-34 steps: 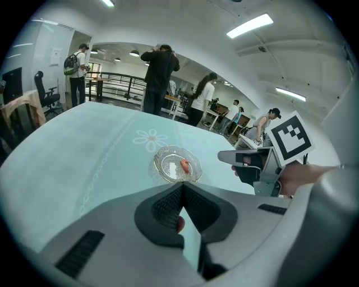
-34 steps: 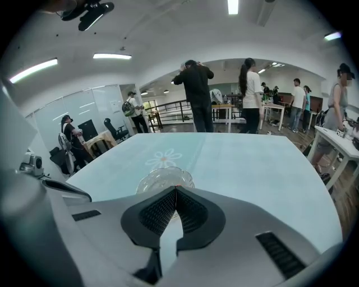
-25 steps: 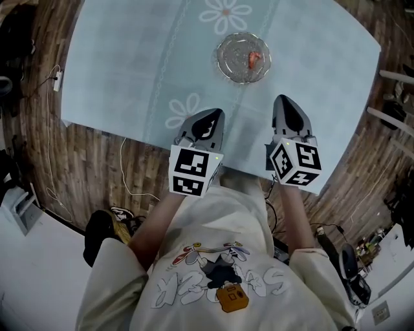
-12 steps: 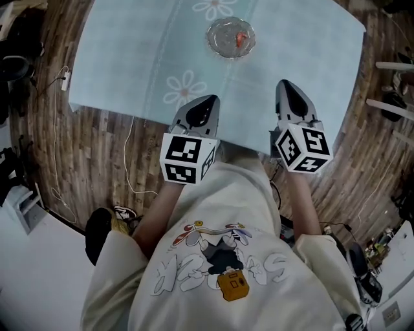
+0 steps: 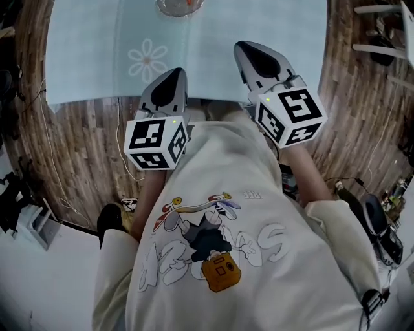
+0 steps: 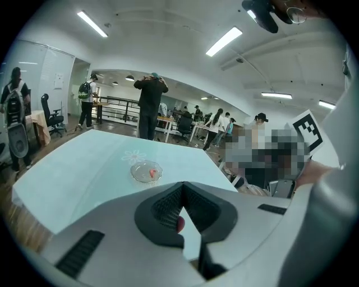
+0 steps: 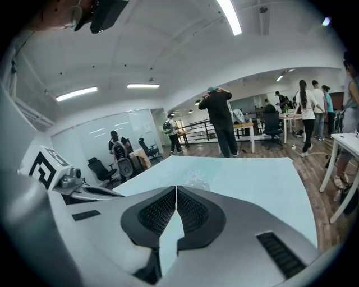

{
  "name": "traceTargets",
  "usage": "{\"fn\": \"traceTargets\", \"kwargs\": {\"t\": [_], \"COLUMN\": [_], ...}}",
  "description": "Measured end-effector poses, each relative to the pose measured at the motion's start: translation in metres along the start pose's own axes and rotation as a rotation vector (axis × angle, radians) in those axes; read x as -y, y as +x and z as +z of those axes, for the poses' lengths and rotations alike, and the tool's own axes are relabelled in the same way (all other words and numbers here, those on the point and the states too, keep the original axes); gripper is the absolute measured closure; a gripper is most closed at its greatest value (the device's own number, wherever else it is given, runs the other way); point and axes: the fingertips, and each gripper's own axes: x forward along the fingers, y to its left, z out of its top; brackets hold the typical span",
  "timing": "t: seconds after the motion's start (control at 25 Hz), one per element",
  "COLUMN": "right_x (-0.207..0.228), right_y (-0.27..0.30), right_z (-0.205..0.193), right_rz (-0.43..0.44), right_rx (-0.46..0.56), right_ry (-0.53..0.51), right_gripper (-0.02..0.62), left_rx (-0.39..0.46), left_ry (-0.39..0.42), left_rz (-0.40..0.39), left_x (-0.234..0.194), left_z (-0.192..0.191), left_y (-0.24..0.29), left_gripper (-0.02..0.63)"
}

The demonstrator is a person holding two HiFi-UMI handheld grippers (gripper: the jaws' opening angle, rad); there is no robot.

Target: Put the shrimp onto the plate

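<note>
Change: within the last second the glass plate has gone from the middle of the head view to its very top edge. Both tongs now sit close to my shirt, over the near edge of the table.
Shrimp: the shrimp lies inside the plate, well apart from both tongs. It was already there a second ago.
Meaning for the task: I judge that the placing is done and I am only backing away. Nothing more seems to be needed.
Left tongs: the left tongs are clenched, the two tips pressed together. A small reddish spot shows low between the pads, and I cannot tell what it is.
Right tongs: the right tongs are also clenched tip to tip, and only the table shows through the narrow slit below.
Positions: in the head view the left tongs hang above the line where table meets floor, and the right tongs a little further in, over the cloth.
Surface: the table is pale blue-green, smooth, with a white flower print near the plate. Apart from the plate I see nothing on it.
Floor: dark wooden planks lie around the table.
Room: it is a large open office with long ceiling lights, desks and an office chair. Several people stand far behind the table, one with both arms raised.
</note>
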Motion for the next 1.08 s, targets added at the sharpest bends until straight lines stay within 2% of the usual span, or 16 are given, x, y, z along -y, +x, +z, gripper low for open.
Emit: {"fn": "traceTargets", "kwargs": {"t": [0.12,0.44,0.88,1.08], "right_x": [-0.017,0.004,0.020,0.020], "right_y": [-0.022,-0.058,-0.063,-0.065], "right_z": [0.000,-0.013,-0.011,-0.021], "right_rz": [0.029,0.033,0.036,0.038], "right_rx": [0.024,0.058,0.089,0.083], "right_ry": [-0.040,-0.013,0.017,0.051], "right_gripper": [0.571,0.571,0.571,0.571], "left_rx": [0.019,0.034,0.048,0.015], "left_ry": [0.007,0.027,0.083,0.087], "left_rz": [-0.004,-0.007,0.012,0.020], "left_x": [0.014,0.056,0.067,0.065], "left_z": [0.000,-0.008,0.008,0.002], "left_y": [-0.010,-0.003,0.007,0.006], "left_gripper": [0.600,0.600,0.600,0.600]}}
